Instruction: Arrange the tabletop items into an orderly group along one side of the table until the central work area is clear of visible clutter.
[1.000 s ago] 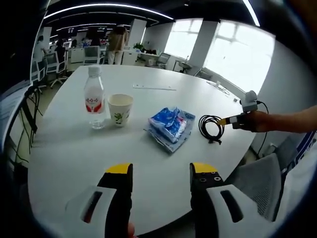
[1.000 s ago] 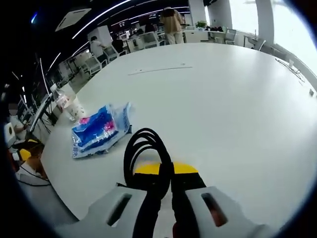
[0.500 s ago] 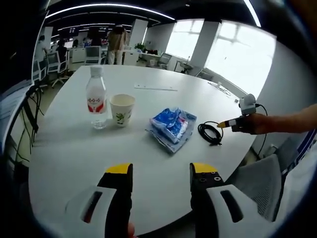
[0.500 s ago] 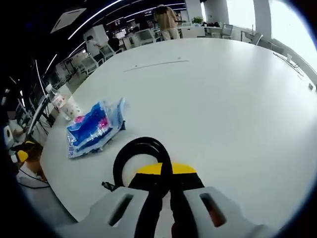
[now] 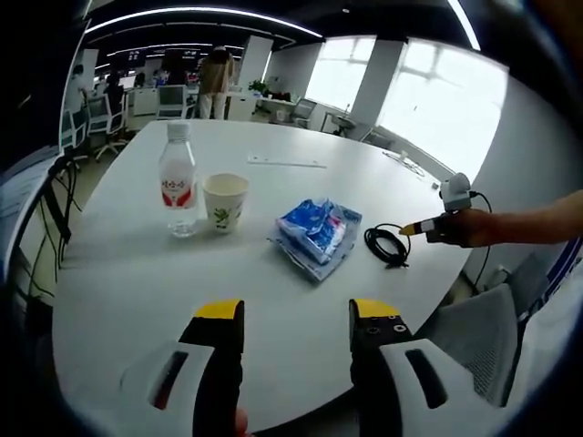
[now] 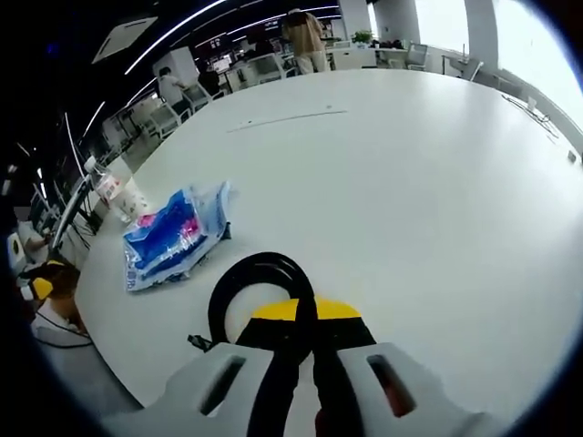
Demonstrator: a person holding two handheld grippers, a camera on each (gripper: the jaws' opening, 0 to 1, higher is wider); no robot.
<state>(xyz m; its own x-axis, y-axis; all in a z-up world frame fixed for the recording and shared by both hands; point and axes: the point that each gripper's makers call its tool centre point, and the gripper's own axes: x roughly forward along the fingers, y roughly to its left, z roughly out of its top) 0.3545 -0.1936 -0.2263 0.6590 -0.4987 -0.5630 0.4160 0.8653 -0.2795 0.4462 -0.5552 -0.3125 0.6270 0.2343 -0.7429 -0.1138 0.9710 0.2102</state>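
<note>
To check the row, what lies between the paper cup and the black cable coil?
In the left gripper view, the blue snack packet lies between the paper cup and the black cable coil, apart from both.

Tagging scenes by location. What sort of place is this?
Most likely an open-plan office: a big round white table, rolling desk chairs and desks with monitors behind it, and strip ceiling lights.

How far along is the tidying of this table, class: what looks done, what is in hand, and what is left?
Done: the water bottle, paper cup and blue packet lie in a row. In hand: the right claw is shut on the black cable, beside the packet. Left: releasing the cable; the left claw is open and holds nothing.
</note>
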